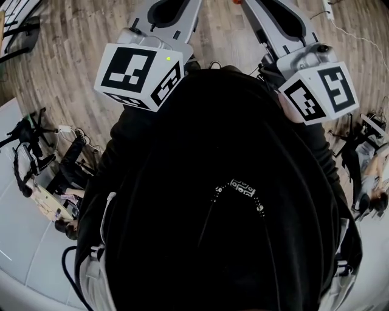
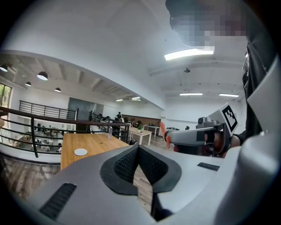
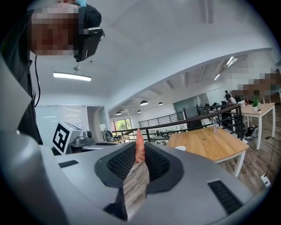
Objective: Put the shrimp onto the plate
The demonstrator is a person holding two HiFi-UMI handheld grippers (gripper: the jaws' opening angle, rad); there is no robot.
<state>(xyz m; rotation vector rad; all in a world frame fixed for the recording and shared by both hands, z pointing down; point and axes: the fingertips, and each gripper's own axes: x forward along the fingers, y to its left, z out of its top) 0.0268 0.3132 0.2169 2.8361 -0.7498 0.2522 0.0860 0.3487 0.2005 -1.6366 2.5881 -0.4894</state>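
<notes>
head view: you hold the left gripper and right gripper side by side in front of your black top, above bare wooden floor, probably to carry rather than place; left gripper view: its dark ribbed pads meet at the tip with nothing between them; the small round white plate lies toward the near end of the long wooden table, well apart from you; right gripper view: the jaws are pinched onto the slim orange-pink shrimp, upright between the pads, a secure hold for carrying it to the plate.
</notes>
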